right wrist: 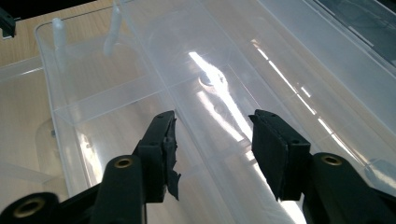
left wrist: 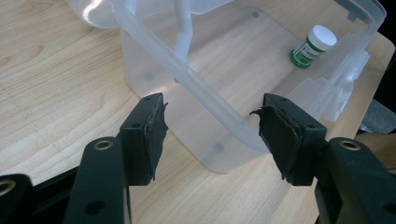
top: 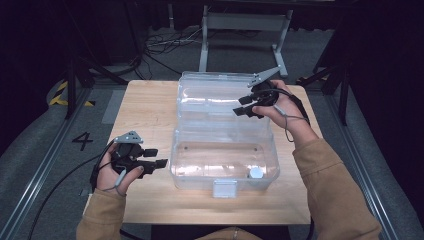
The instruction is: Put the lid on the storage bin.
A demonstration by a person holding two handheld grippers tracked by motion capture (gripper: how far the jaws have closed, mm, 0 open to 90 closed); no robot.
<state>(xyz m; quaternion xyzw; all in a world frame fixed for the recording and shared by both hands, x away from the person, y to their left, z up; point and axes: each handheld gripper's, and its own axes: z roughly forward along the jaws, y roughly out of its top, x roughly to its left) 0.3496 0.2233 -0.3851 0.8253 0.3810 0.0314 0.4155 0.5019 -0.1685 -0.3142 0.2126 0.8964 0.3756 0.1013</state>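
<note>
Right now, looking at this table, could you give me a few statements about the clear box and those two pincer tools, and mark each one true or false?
1. The clear plastic box stands open, its lid laid back on the table. True.
2. A small white-capped bottle lies inside the box. True.
3. The left gripper is clamped on the bottle. False: its jaws are open beside the box, apart from the bottle.
4. The right gripper hovers over the lid with jaws apart. True.
5. The box is full of tools. False: the bottle is all that can be seen in it.
</note>
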